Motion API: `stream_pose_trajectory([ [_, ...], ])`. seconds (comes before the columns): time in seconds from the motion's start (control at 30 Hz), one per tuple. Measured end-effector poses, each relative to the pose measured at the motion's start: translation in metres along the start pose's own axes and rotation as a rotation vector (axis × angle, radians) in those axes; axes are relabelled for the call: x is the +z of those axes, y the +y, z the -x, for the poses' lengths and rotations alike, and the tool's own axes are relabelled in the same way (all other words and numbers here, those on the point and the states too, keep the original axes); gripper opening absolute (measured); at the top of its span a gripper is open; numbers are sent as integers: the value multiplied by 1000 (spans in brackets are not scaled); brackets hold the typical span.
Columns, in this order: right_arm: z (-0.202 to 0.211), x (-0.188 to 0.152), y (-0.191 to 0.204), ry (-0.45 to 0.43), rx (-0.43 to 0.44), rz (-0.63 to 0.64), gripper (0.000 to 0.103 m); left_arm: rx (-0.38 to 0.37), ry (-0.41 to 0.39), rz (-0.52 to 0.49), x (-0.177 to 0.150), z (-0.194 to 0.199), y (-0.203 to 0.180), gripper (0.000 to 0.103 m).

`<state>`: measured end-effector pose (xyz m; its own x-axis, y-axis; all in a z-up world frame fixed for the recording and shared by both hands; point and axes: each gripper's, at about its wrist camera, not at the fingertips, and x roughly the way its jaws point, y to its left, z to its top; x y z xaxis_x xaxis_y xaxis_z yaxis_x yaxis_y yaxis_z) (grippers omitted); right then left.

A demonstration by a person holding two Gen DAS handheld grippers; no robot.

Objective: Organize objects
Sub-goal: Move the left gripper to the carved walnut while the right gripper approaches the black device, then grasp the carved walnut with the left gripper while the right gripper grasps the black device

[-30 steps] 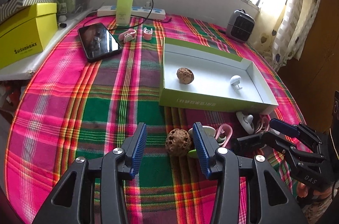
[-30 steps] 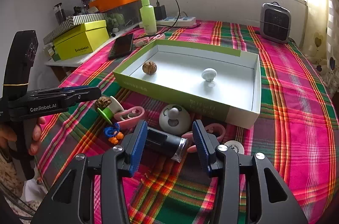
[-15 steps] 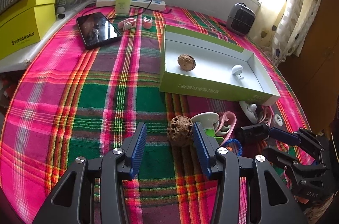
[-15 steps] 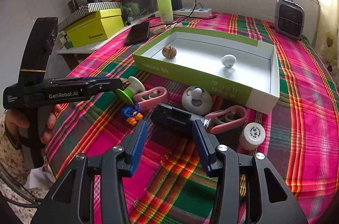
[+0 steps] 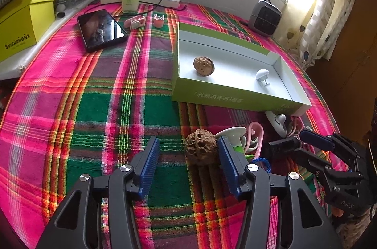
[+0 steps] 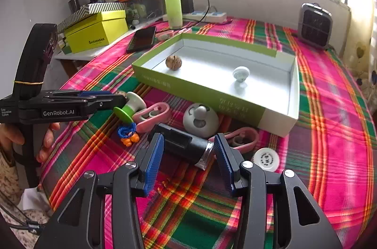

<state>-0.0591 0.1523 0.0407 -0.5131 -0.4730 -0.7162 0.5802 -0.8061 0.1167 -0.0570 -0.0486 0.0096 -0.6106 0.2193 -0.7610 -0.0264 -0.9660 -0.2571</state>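
Left tongs [image 5: 188,161] opening, walnut [image 5: 200,150] between (ungripped)

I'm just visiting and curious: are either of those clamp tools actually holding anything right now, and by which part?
Nothing is held. The left gripper is opening around the walnut lying on the cloth; the right gripper stands open around the black cylinder.

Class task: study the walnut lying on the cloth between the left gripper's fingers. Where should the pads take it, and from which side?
Take the walnut across its rounded middle, from above and the near side. The left gripper, jaws opening, already straddles it; the spool crowds the far right, so probably keep the right pad between them.
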Motion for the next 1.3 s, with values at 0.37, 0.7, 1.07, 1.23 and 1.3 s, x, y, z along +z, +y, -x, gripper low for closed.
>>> stream_pose_trajectory([
  [0.37,7,-7,16,26,98,45,46,0,-1,3,3,-1,3,51],
  [0.7,-15,1,21,54,24,86,46,4,1,7,3,2,6,51],
  [1.07,-22,3,26,73,-1,110,43,18,8,4,2,-1,4,51],
  [1.23,-20,1,26,75,-17,97,36,16,7,10,2,-1,5,51],
  [1.3,-20,0,27,74,-18,97,33,15,4,16,3,0,6,51],
])
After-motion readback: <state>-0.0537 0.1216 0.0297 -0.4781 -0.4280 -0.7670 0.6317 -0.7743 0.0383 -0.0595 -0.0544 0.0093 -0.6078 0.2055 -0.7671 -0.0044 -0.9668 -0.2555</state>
